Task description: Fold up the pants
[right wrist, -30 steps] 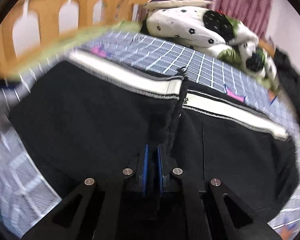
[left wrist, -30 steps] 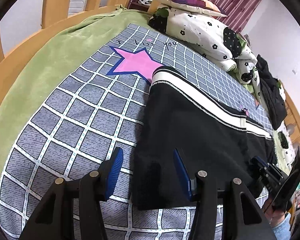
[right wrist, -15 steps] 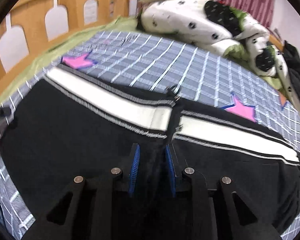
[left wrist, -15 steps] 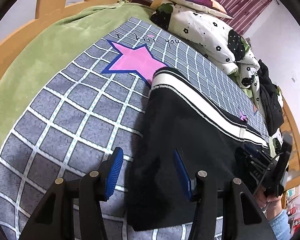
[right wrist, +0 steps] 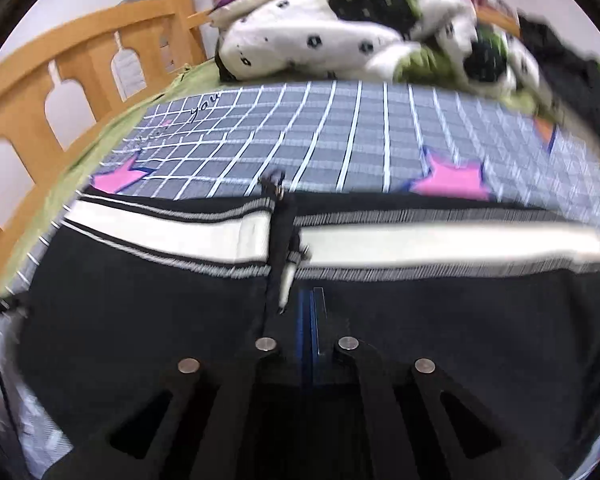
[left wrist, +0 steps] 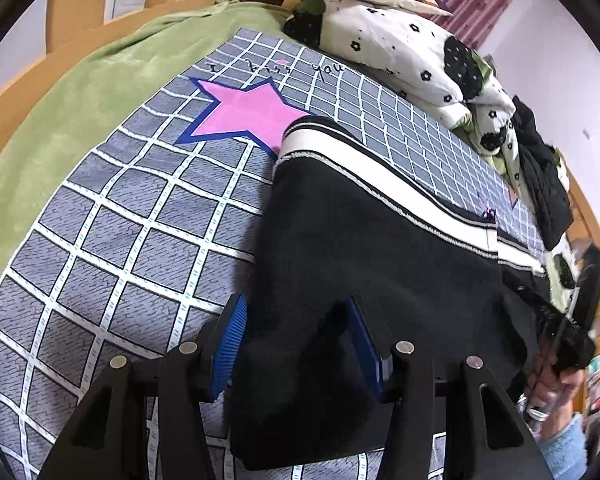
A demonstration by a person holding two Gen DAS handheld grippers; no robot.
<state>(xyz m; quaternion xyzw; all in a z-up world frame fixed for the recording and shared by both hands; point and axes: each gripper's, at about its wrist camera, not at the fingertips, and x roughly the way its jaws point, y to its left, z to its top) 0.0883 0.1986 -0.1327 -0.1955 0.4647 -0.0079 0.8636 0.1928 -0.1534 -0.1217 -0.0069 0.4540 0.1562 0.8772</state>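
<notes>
Black pants (left wrist: 372,280) with a white side stripe lie flat on the grid-patterned bed cover. My left gripper (left wrist: 296,344) is open, its blue pads straddling the near left edge of the pants. In the right wrist view the pants (right wrist: 140,300) fill the foreground, with the white stripe (right wrist: 440,240) across them and a drawstring at the middle. My right gripper (right wrist: 308,312) is shut, pads together just above the black fabric; whether it pinches cloth is unclear. The right gripper also shows at the right edge of the left wrist view (left wrist: 560,332).
A grey grid bed cover (left wrist: 120,220) with pink stars lies over a green blanket (left wrist: 60,100). Spotted white bedding (left wrist: 400,48) and a dark garment (left wrist: 544,192) are piled at the far side. A wooden bed rail (right wrist: 60,80) runs along the left.
My right gripper opened slightly, then shut again, and swung to face the waistband squarely. My left gripper stayed open and moved closer over the pants edge.
</notes>
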